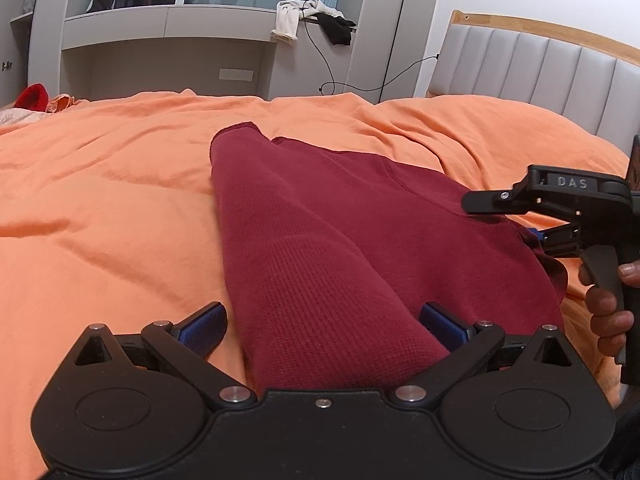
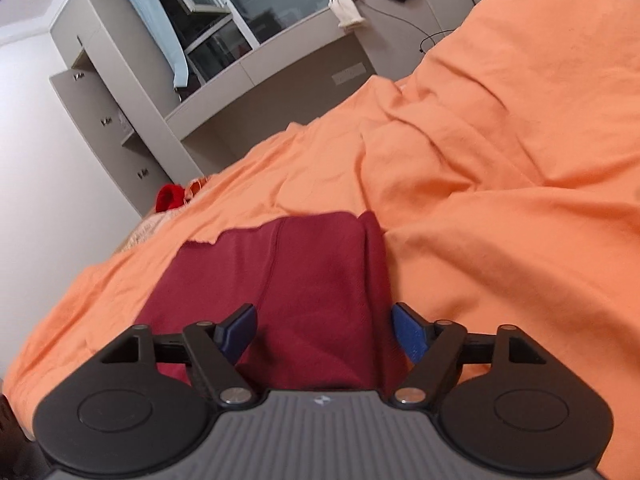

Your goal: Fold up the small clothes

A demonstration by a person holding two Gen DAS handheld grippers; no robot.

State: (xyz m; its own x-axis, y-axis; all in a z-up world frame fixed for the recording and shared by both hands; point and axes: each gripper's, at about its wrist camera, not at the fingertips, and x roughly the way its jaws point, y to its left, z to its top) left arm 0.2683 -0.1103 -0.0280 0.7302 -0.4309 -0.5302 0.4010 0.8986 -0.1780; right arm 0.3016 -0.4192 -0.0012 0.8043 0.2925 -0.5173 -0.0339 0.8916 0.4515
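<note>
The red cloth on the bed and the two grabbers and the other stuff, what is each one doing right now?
dark red garment: folded lengthwise, lying on the bed.
left gripper: open, garment between the pads.
right gripper: open, over the garment.
orange cover: spread, wrinkled.
cupboard door: ajar.
pale and black clothes: heaped on the ledge.

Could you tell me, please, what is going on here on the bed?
A person is folding a dark red garment on an orange bedspread, with a hand-held gripper in each hand. The left hand-held gripper is open, the near end of the garment lying between its blue pads without being pinched. The right hand-held gripper is open too, its jaws on either side of the cloth at the garment's other edge. The garment lies in a long folded strip, gripped by neither.
</note>
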